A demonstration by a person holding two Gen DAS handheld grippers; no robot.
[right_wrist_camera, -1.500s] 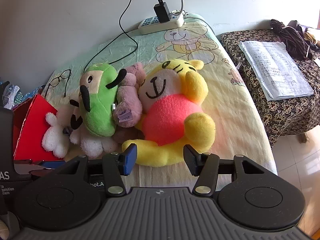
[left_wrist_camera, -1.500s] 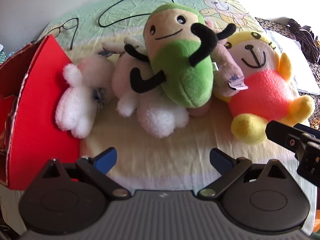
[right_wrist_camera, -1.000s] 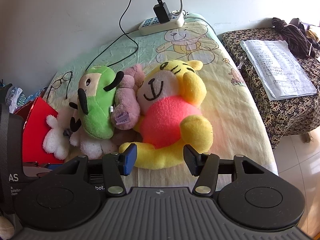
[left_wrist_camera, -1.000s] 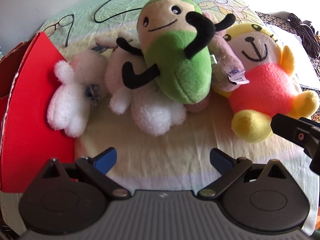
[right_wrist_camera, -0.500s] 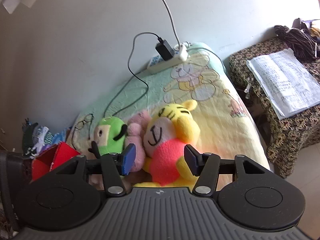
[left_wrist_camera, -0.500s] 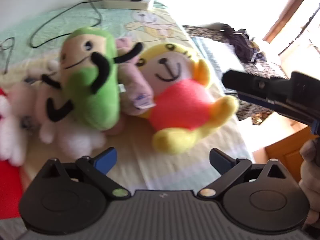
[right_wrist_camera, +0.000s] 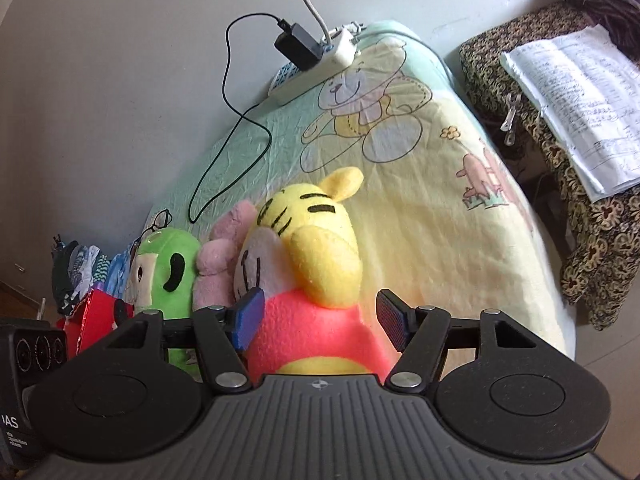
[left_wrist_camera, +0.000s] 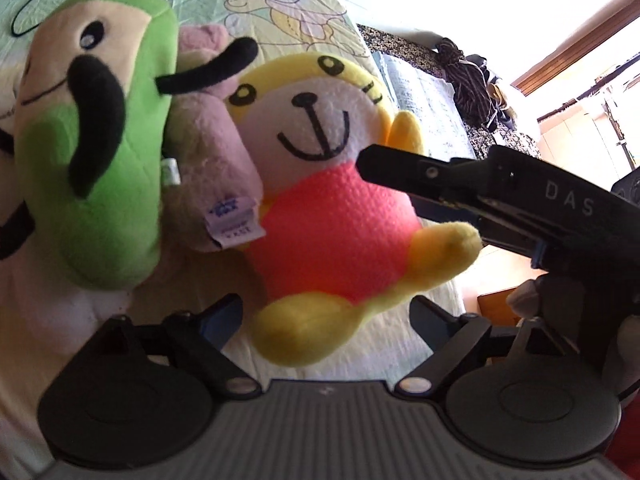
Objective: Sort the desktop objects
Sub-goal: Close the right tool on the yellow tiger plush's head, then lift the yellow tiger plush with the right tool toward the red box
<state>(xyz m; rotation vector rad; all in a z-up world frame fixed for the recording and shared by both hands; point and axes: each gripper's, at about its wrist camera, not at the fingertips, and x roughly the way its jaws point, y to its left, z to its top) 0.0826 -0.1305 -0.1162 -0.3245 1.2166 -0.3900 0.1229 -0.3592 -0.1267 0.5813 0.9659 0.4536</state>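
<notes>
- Lying to the left of the left gripper, the green plush leans against a pink plush on the cartoon-print sheet.
- Spreading wide, the left gripper's blue-padded fingers hold nothing; the yellow bear plush lies straight ahead of them, its lower foot reaching down between the two tips.
- Coming in from the right in the left wrist view, the right tool's black body crosses in front of the bear's raised arm, with a hand below it.
- Standing apart, the right gripper has its fingers on either side of the bear's red belly, the left pad just beside the cloth; whether either pad touches I cannot tell.
- Beyond the right gripper, at the far end of the sheet, sits a white power strip with a black charger.
- Far right of that tool, papers rest on a patterned cloth.
</notes>
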